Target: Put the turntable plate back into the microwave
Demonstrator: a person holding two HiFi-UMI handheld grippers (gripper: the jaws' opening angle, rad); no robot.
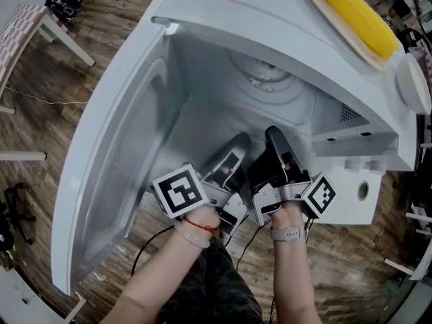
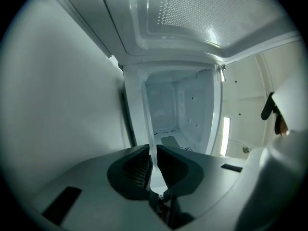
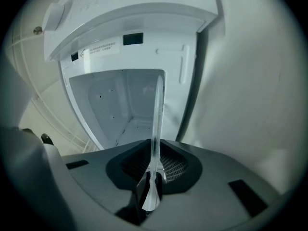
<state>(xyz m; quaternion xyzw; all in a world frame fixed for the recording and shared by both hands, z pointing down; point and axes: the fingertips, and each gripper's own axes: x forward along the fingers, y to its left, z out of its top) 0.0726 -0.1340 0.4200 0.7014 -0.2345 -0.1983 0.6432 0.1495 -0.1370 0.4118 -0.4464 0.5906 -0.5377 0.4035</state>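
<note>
The white microwave stands with its door swung open to the left. The clear glass turntable plate is held at the mouth of the cavity, its rings faint against the white inside. My left gripper is shut on the plate's near edge. Just to its right, my right gripper is shut on the same edge. The plate shows edge-on in the left gripper view, running out from the left gripper toward the cavity. A thin upright plate is likewise pinched in the right gripper.
A yellow corn cob on a pale tray lies on top of the microwave, beside a white round object. The control panel with a knob is at the right. Wooden floor, a table and cables surround it.
</note>
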